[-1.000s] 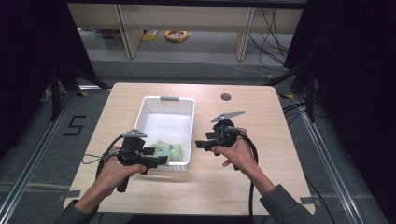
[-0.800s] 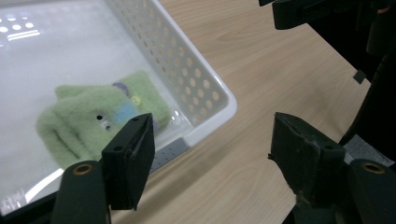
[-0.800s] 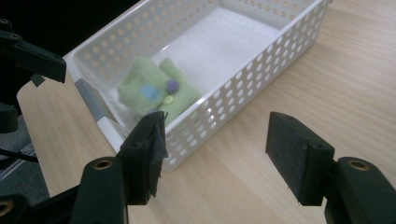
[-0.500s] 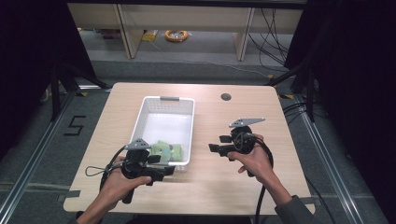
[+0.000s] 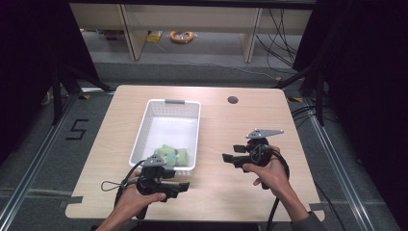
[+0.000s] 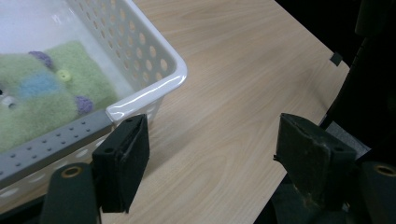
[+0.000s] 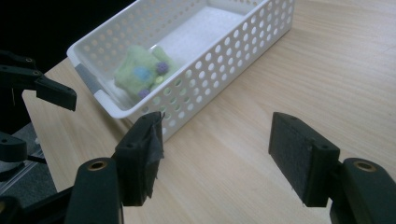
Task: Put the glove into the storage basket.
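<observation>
A white perforated basket (image 5: 166, 126) stands lengthwise on the wooden table, left of centre. A green plush toy (image 5: 171, 155) with purple and blue patches lies in its near end, also seen as the toy (image 6: 46, 93) and the toy (image 7: 140, 72). My left gripper (image 5: 183, 187) is just in front of the basket's near right corner (image 6: 154, 79); the left gripper (image 6: 212, 140) is open over bare wood. My right gripper (image 5: 231, 153) is to the right of the basket and points left; the right gripper (image 7: 217, 135) is open and holds nothing.
A dark round hole (image 5: 233, 100) sits in the tabletop near the far edge. The table's near edge runs just under both hands. Beyond the table are a low shelf and an orange cable coil (image 5: 182, 35) on the floor. The left gripper (image 7: 42, 88) shows past the basket.
The left gripper has drawn back from the basket's near end toward the table's near edge. The right gripper has moved to the right, away from the basket.
</observation>
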The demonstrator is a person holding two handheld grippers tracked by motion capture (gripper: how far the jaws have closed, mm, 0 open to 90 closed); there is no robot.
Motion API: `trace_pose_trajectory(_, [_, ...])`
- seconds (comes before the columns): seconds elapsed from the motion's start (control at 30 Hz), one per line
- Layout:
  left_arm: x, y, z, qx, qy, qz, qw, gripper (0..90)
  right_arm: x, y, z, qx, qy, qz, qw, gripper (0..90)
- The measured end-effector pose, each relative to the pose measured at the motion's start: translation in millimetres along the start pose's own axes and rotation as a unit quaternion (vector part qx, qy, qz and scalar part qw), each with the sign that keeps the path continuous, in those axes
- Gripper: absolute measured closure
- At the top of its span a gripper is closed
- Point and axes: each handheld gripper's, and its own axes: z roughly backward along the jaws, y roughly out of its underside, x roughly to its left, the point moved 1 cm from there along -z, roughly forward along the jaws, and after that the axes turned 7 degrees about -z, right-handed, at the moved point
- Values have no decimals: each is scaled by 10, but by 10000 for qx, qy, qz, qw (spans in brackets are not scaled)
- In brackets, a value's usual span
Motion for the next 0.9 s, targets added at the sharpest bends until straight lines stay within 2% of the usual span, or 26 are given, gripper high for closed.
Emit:
trace_pose_trajectory(0.03, [-8,11,-16,-21,-5,1,10000,255,6,14,3,40,-46,-78,10000,359])
trace_pose_trajectory(0.13, [-27,44,-46,-10,-4,-18,10000,255,-16,64,24,-54,-16,-75,10000,352])
trace_pose_trajectory(0.17, [-35,55,-59,-40,-34,-23,10000,255,-30,72,36,-53,26,27,10000,347])
trace_pose_trajectory(0.3, [-59,100,-89,-92,-3,-76,9999,254,-9,150,59,-79,-27,-59,9999,323])
trace_pose_trajectory(0.33, [-66,109,-97,-100,19,-66,9999,253,-29,164,65,-169,2,113,9998,318])
trace_pose_trajectory(0.37, [-76,122,-103,-114,-14,-110,9999,253,2,192,74,-110,-42,-29,9999,315])
trace_pose_trajectory(0.47, [-110,156,-118,-119,-97,-180,9997,251,19,262,89,-217,-80,68,9997,304])
trace_pose_trajectory(0.53, [-131,188,-140,-130,-41,-191,9997,251,20,305,90,-267,-95,153,9995,303])
trace_pose_trajectory(0.57, [-142,198,-141,-102,-66,-205,9997,251,24,338,85,-310,-99,113,9994,303])
trace_pose_trajectory(0.6, [-142,198,-141,-102,-66,-205,9997,251,24,353,89,-243,-85,157,9995,302])
trace_pose_trajectory(0.63, [-168,239,-164,-75,-103,-330,9994,251,18,386,81,-252,-114,224,9994,302])
trace_pose_trajectory(0.7, [-189,264,-173,-60,-82,-305,9995,250,28,458,74,-231,-144,99,9996,301])
trace_pose_trajectory(0.73, [-195,277,-179,-73,-84,-299,9995,250,16,474,71,-214,-161,184,9995,301])
trace_pose_trajectory(0.77, [-201,290,-182,-65,-51,-290,9995,250,19,506,71,-199,-187,107,9996,301])
trace_pose_trajectory(0.83, [-205,305,-187,-55,-49,-300,9995,250,13,533,78,-189,-167,135,9996,301])
trace_pose_trajectory(0.87, [-214,334,-193,-56,-95,-335,9994,250,-23,587,76,-235,-132,331,9991,297])
trace_pose_trajectory(0.9, [-218,354,-192,-35,-115,-359,9993,250,-28,609,78,-226,-173,264,9992,295])
